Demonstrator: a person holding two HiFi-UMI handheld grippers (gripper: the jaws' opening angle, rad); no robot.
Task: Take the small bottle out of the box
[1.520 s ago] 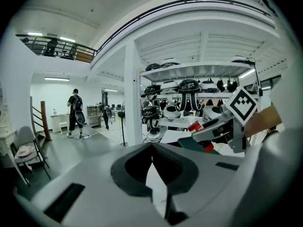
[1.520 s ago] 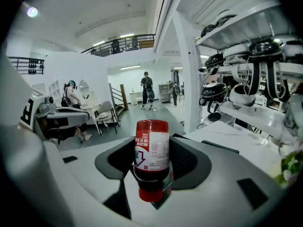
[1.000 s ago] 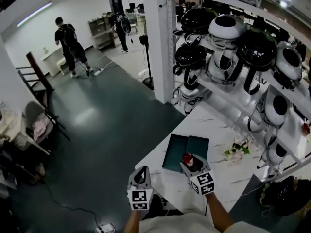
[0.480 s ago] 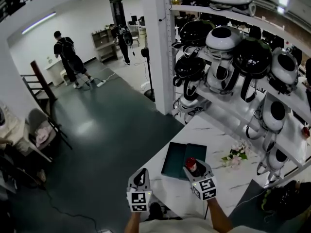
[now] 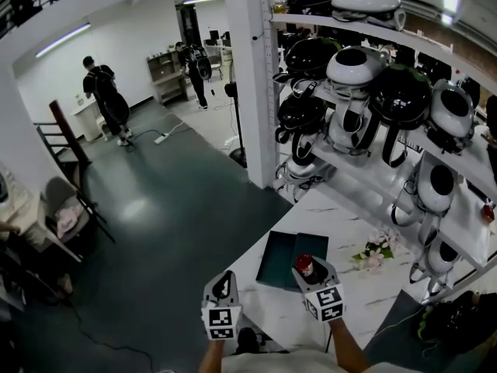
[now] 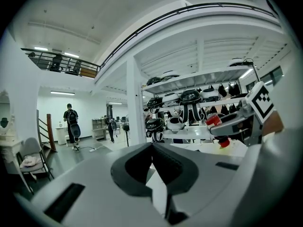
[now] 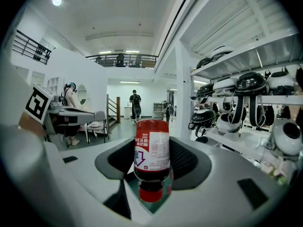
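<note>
With right gripper's (image 5: 307,270) jaws clamped on small bottle (image 7: 152,148), lift straight clear of box (image 5: 273,259) walls, without squeezing harder; leave left gripper (image 6: 152,148), jaws closed on nothing, aside.

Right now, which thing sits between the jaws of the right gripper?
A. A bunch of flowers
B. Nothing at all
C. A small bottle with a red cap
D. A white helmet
C: in the right gripper view, the right gripper has its pads closed on both sides of the small bottle, whose red cap points downward.
</note>
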